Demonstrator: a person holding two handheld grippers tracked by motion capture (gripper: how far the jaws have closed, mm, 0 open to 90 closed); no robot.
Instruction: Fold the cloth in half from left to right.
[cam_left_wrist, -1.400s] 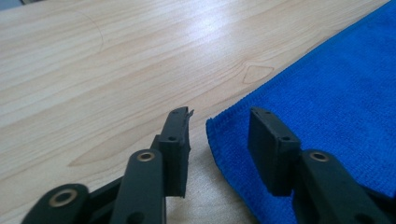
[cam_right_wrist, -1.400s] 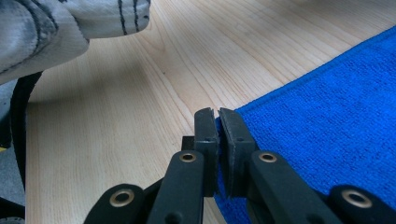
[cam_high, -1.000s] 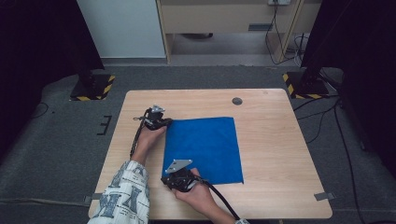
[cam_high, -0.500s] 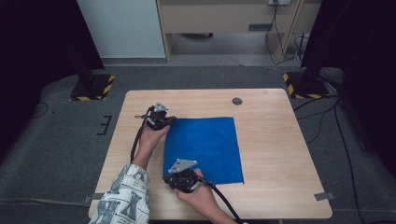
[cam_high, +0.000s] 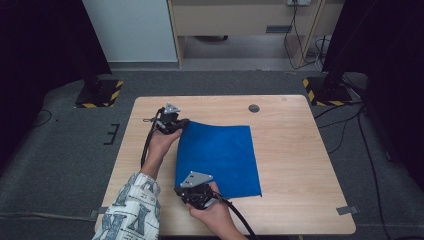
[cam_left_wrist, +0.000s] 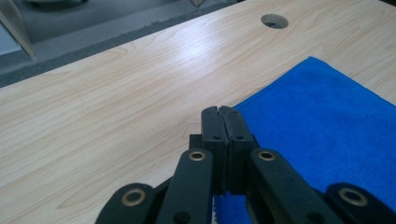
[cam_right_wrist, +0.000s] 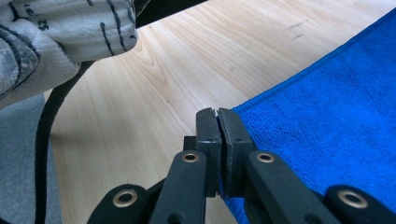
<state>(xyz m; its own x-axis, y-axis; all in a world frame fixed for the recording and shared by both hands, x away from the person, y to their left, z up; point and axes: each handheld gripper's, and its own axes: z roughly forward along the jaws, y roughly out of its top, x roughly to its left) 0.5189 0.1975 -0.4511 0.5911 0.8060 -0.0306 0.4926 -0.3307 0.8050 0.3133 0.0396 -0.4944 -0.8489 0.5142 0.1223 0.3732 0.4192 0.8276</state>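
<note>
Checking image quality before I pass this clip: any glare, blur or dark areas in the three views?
High view: even light on the table, dark surroundings at both sides, slightly soft overall. Left gripper view: a pale sheen on the wood near the round hole; the blue cloth is sharp, and the left tool looks crisp. Right gripper view: the patterned sleeve close up is soft; cloth weave clear.

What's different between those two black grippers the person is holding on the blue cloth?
The left gripper pinches the far left corner of the blue cloth; the right gripper pinches the near left corner. The left gripper sits at arm's reach, the right gripper close to the person. Both have jaws shut on the cloth's left edge and carry a grey plate.
</note>
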